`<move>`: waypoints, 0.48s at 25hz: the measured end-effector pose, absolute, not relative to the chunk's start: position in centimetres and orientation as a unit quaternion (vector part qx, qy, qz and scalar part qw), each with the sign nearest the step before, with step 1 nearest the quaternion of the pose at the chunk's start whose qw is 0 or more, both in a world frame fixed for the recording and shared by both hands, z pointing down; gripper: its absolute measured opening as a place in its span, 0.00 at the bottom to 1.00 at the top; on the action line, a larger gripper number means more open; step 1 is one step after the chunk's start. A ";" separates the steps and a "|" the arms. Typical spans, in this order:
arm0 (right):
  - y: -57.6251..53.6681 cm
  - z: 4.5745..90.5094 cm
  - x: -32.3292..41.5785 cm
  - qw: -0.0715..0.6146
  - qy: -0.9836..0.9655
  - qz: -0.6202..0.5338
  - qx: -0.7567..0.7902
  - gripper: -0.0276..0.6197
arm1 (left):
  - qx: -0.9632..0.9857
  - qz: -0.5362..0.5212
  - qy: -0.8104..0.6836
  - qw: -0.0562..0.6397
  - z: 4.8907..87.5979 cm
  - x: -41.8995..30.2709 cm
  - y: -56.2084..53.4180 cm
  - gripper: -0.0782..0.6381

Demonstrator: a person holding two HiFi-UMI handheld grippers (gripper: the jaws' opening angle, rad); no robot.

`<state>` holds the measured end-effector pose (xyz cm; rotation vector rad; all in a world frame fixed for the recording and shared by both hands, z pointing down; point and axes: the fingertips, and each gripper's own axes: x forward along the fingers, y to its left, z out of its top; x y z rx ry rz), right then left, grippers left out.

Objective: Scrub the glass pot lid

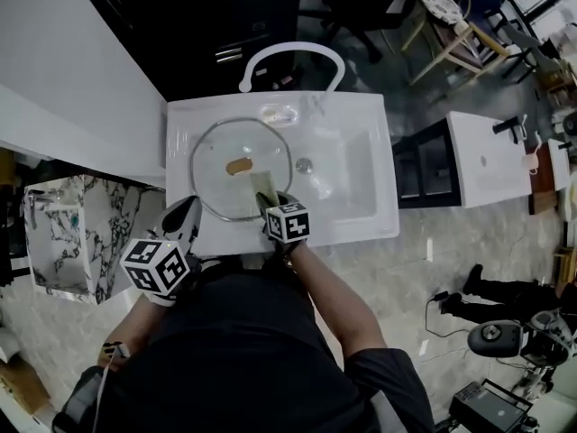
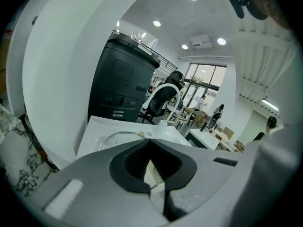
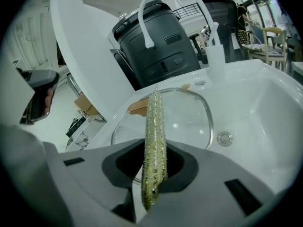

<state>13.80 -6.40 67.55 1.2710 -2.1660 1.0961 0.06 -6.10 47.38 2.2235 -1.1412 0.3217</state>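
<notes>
Right gripper (image 1: pixel 269 201) is clamped on a yellow-green scouring pad (image 1: pixel 263 185), held edge-up over the glass pot lid (image 1: pixel 216 183), which lies in the left of the white sink (image 1: pixel 361 219). Only the right gripper view shows how thin that pad (image 3: pixel 155 126) is, reaching toward the brown knob (image 3: pixel 137 107). Left gripper (image 1: pixel 187 213) sits at the lid's near-left rim; its own view shows jaws drawn together on a thin pale edge, seemingly the rim. Faucet (image 1: pixel 290 57) arches behind, drain (image 1: pixel 305 164) just right of the lid.
</notes>
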 end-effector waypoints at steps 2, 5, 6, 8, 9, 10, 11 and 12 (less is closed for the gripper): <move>-6.5 67.6 15.3 0.199 -0.767 0.391 0.469 0.14 | 0.843 0.123 -0.425 0.304 47.3 0.6 -6.1 0.11; -6.7 67.8 17.5 0.199 -0.754 0.389 0.491 0.14 | 0.846 0.124 -0.421 0.303 47.2 1.1 -6.1 0.11; -6.8 68.0 18.2 0.200 -0.749 0.389 0.498 0.14 | 0.846 0.125 -0.420 0.303 47.2 1.2 -6.0 0.11; -7.0 68.2 19.6 0.200 -0.740 0.390 0.510 0.14 | 0.846 0.125 -0.419 0.304 47.2 1.2 -6.0 0.11; -7.2 68.3 20.2 0.198 -0.736 0.392 0.515 0.14 | 0.846 0.125 -0.420 0.304 47.3 1.2 -6.0 0.11; -7.3 68.5 20.7 0.194 -0.733 0.395 0.519 0.14 | 0.845 0.125 -0.421 0.305 47.3 1.1 -6.1 0.11; -7.4 68.7 21.3 0.191 -0.729 0.398 0.524 0.14 | 0.844 0.124 -0.423 0.306 47.4 1.0 -6.0 0.11; -7.4 68.8 21.9 0.189 -0.724 0.401 0.529 0.14 | 0.843 0.123 -0.425 0.307 47.5 0.9 -6.0 0.11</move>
